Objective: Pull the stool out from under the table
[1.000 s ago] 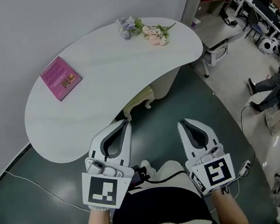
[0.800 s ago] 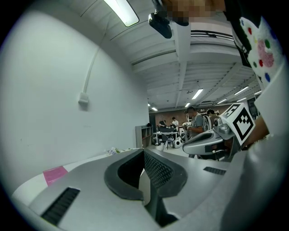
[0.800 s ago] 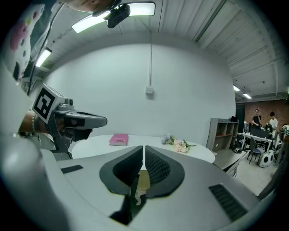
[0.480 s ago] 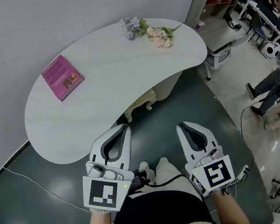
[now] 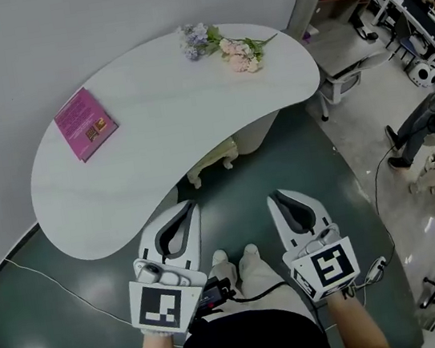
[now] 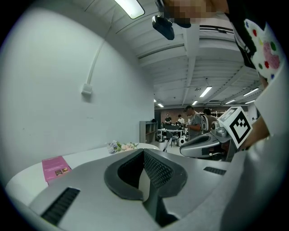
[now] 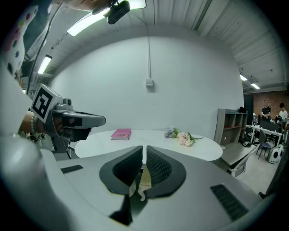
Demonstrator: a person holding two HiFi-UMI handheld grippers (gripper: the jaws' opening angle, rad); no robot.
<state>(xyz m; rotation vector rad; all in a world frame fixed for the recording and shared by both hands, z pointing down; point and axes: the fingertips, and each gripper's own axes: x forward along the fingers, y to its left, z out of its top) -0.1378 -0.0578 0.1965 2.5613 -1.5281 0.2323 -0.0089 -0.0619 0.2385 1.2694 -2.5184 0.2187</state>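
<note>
White table (image 5: 176, 110), magenta book (image 5: 84, 124), pink and lilac flowers (image 5: 220, 45), cream stool (image 5: 215, 160), dark green floor (image 5: 303, 152)

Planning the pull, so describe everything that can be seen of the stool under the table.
Only part of the stool shows, in the head view: a cream edge with a scalloped, carved-looking skirt and two short curled legs, perhaps painted wood. It stands upright on the dark green floor, tucked under the near edge of the white table, whose top hides the seat. The left gripper and right gripper are short of it.
</note>
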